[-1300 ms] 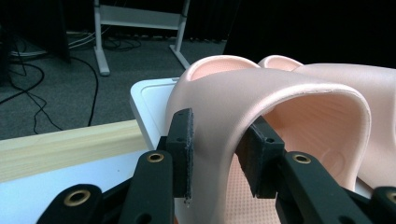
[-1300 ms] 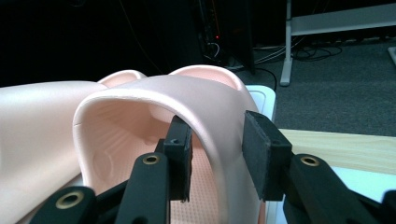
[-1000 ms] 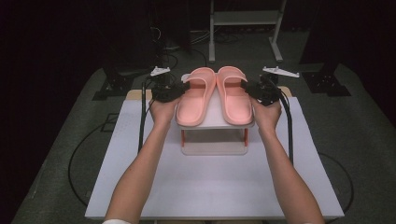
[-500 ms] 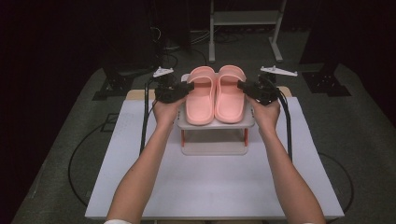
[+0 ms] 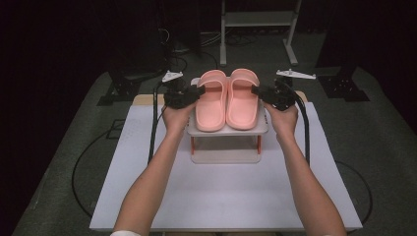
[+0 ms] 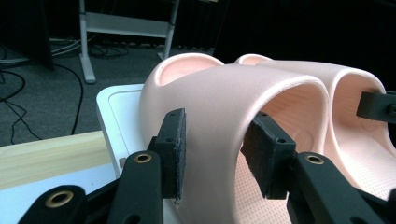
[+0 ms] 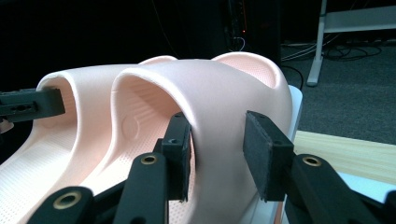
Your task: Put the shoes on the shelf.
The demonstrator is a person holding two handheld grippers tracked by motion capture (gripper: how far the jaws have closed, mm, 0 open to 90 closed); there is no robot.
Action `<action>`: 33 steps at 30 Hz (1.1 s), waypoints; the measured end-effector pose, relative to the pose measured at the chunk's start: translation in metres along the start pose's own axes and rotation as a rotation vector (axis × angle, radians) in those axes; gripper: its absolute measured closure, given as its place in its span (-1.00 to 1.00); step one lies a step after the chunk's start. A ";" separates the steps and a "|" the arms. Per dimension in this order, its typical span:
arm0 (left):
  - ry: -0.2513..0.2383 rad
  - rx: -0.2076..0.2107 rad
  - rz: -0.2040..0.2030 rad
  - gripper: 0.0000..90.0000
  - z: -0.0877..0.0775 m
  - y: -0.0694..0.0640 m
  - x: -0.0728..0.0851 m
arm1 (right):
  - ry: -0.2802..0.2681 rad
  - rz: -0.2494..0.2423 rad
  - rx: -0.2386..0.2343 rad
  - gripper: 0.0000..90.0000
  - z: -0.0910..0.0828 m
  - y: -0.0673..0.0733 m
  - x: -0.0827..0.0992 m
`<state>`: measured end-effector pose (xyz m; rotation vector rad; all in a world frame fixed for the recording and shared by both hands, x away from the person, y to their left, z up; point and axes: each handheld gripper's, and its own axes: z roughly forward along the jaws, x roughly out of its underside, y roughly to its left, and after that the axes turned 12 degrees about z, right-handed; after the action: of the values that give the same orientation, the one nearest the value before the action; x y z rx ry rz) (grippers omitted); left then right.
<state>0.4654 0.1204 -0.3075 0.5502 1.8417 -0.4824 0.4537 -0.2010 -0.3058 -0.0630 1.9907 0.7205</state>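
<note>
Two pink slippers lie side by side on the top shelf of a small white rack (image 5: 227, 132), toes pointing away. My left gripper (image 5: 200, 90) reaches in from the left to the left slipper (image 5: 212, 105). Its jaws (image 6: 215, 140) straddle the outer wall of that slipper's strap (image 6: 233, 88). They have just been opening, with both pads still against the wall. My right gripper (image 5: 254, 91) mirrors it on the right slipper (image 5: 243, 103). Its jaws (image 7: 217, 144) are shut on the outer wall of that strap (image 7: 210, 84).
The rack stands at the back of a white board (image 5: 221, 196) on the table, with a wooden strip (image 5: 142, 100) behind it. Beyond lie dark floor, cables and a metal frame (image 5: 255, 19). The person's forearms reach in from the front.
The slippers' heels, splayed apart a second ago, have drawn together, so the pair now lies parallel on the shelf. Both hands have hardly moved.
</note>
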 end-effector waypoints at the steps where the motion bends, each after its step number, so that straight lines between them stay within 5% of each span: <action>1: -0.002 -0.001 -0.004 0.31 0.000 -0.001 0.000 | -0.002 -0.003 0.001 0.38 0.000 0.000 0.000; 12: -0.016 0.006 -0.008 0.22 -0.002 -0.003 0.001 | -0.003 -0.022 0.010 0.35 -0.002 0.000 0.000; 33: -0.056 0.041 0.019 0.10 -0.031 -0.004 0.001 | 0.017 -0.032 -0.096 0.11 -0.025 -0.006 0.005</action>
<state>0.4393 0.1354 -0.2981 0.5761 1.7748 -0.5193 0.4335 -0.2172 -0.3039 -0.1581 1.9659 0.7967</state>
